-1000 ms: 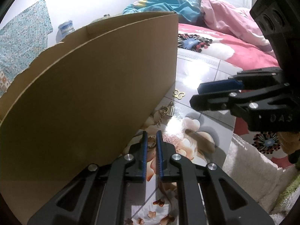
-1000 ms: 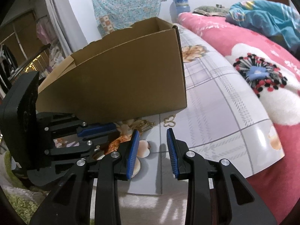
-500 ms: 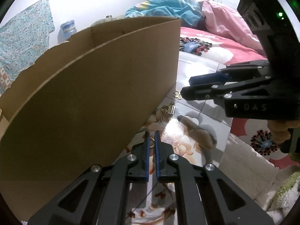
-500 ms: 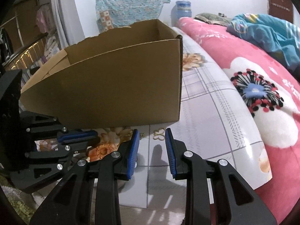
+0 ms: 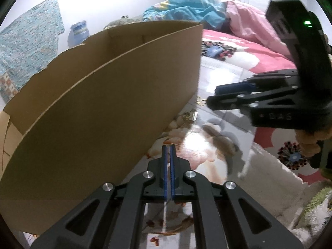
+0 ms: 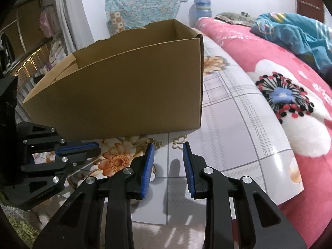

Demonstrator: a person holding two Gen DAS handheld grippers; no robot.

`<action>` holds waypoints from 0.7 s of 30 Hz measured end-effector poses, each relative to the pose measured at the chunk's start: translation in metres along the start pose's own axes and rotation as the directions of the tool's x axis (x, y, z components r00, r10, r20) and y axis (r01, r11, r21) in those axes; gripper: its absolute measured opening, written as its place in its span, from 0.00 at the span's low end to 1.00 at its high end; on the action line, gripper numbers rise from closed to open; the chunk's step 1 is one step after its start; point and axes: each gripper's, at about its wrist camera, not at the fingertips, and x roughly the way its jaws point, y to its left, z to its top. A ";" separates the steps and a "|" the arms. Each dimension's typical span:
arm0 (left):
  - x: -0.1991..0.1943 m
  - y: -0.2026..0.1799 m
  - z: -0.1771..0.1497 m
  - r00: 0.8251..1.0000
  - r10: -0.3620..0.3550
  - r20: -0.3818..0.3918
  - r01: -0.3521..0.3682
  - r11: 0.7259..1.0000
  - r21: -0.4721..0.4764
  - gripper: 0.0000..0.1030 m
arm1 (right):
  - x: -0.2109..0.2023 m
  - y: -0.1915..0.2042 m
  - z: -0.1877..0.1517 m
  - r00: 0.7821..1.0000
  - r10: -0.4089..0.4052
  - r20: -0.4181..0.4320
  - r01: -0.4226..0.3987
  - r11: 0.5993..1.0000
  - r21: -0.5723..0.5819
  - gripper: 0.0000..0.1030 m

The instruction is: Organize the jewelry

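Observation:
An open brown cardboard box [image 5: 108, 95] [image 6: 128, 91] stands on a glossy floral mat [image 6: 238, 124]. Gold jewelry lies on the mat at the box's foot: a butterfly piece [image 6: 178, 142] and a chain with a charm [image 5: 192, 115] [image 6: 154, 143]. My left gripper [image 5: 168, 148] is shut, raised beside the box wall; whether a ring is pinched between its pads is hidden. My right gripper [image 6: 168, 159] is open and empty, just before the butterfly piece; it also shows in the left wrist view [image 5: 215, 97].
A pink flowered blanket [image 6: 290, 87] lies to the right with a blue quilt [image 6: 294, 33] behind. A white shaggy rug [image 5: 276, 186] borders the mat's near edge. A patterned cloth [image 6: 143, 2] hangs on the back wall.
My left gripper closed around the gold ring on the mat and rose, and the ring no longer shows. My right gripper moved up and toward the butterfly piece, still open.

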 end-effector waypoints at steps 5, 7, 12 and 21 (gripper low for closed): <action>0.013 0.001 0.000 0.999 0.028 -0.040 -0.028 1.000 0.010 0.03 | 0.000 0.003 -0.001 1.000 0.007 0.001 -0.007 1.000 0.000 0.26; 0.014 -0.002 0.001 0.999 0.007 -0.041 -0.006 1.000 0.020 0.03 | -0.001 0.002 -0.002 1.000 0.009 0.002 -0.009 1.000 0.003 0.26; 0.016 -0.012 0.004 0.999 -0.013 -0.035 0.015 0.999 0.044 0.03 | -0.001 -0.002 -0.003 1.000 0.013 -0.001 -0.013 1.000 0.016 0.26; 0.013 -0.010 0.008 0.998 -0.057 -0.019 0.058 0.998 0.016 0.03 | -0.001 -0.006 -0.004 1.000 0.024 0.001 -0.024 0.999 0.029 0.26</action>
